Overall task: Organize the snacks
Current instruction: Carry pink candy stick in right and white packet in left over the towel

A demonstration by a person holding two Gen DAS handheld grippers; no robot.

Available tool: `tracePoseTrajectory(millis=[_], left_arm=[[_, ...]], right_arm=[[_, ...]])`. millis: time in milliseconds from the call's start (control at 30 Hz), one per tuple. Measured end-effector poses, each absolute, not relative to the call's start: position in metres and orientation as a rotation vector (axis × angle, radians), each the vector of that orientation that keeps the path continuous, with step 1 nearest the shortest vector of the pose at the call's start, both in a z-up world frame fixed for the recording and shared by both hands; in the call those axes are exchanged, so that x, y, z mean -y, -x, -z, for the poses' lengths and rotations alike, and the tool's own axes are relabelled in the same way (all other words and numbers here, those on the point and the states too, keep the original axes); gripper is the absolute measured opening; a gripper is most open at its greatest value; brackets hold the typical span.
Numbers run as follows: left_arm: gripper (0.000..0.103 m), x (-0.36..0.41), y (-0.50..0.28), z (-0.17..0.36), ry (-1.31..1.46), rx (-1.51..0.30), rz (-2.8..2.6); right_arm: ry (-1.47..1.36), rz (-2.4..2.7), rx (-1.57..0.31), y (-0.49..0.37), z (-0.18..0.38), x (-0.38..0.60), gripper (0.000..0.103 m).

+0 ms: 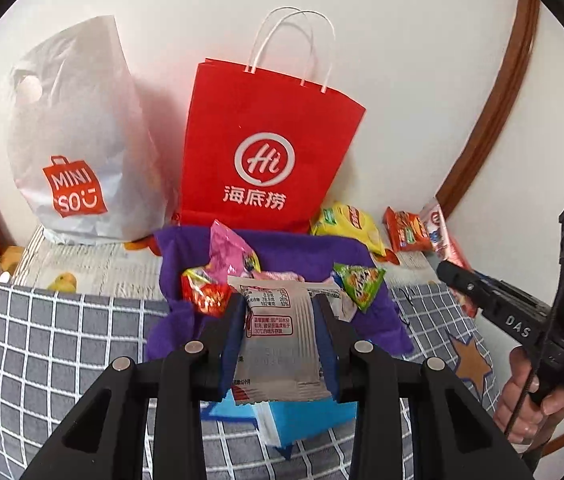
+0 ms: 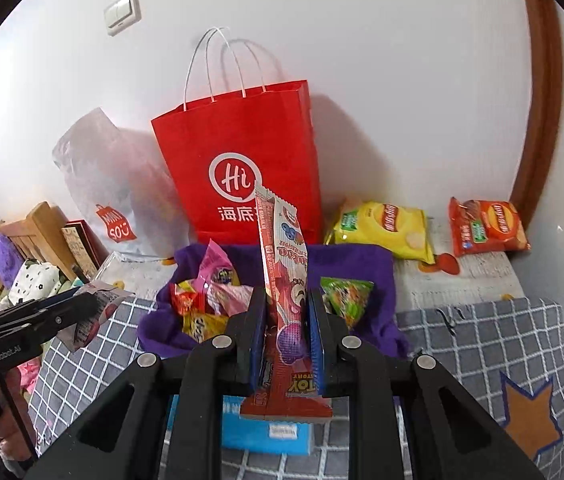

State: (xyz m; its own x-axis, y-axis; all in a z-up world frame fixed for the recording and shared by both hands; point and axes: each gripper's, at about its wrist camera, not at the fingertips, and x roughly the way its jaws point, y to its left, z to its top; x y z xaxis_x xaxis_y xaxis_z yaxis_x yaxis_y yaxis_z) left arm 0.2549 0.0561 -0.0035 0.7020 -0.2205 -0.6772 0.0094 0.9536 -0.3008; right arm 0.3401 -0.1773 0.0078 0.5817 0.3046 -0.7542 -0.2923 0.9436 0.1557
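Observation:
My left gripper [image 1: 280, 304] is shut on a silver-grey snack packet [image 1: 278, 336] with printed labels, held above a purple cloth bin [image 1: 186, 248] of small snacks. In the right wrist view my right gripper [image 2: 285, 300] is shut on a long red-and-white candy packet [image 2: 282, 264] standing upright over the same purple bin [image 2: 361, 256]. The bin holds a pink packet [image 2: 214, 268], a green triangular packet [image 2: 345, 300] and red and yellow ones. My right gripper also shows at the right edge of the left wrist view [image 1: 447, 272], a hand [image 1: 521, 404] on its handle.
A red paper bag [image 1: 266, 152] and a white plastic bag [image 1: 78, 148] stand against the wall behind the bin. Yellow [image 2: 385, 228] and orange [image 2: 485, 224] chip bags lie at the back right. A blue box [image 1: 305, 416] sits below my left fingers on the checked bedding [image 1: 62, 344]. Clutter fills the left side.

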Motion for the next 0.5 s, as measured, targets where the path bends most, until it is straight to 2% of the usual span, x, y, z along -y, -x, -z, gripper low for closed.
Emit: tracePoseTrajectory(millis=[500], left_arm=[[0.033, -0.061, -0.332, 0.004, 0.305, -0.768, 0.099]], right_arm=[[-0.025, -0.398, -0.904, -0.411, 0.02, 0.146, 0.02]])
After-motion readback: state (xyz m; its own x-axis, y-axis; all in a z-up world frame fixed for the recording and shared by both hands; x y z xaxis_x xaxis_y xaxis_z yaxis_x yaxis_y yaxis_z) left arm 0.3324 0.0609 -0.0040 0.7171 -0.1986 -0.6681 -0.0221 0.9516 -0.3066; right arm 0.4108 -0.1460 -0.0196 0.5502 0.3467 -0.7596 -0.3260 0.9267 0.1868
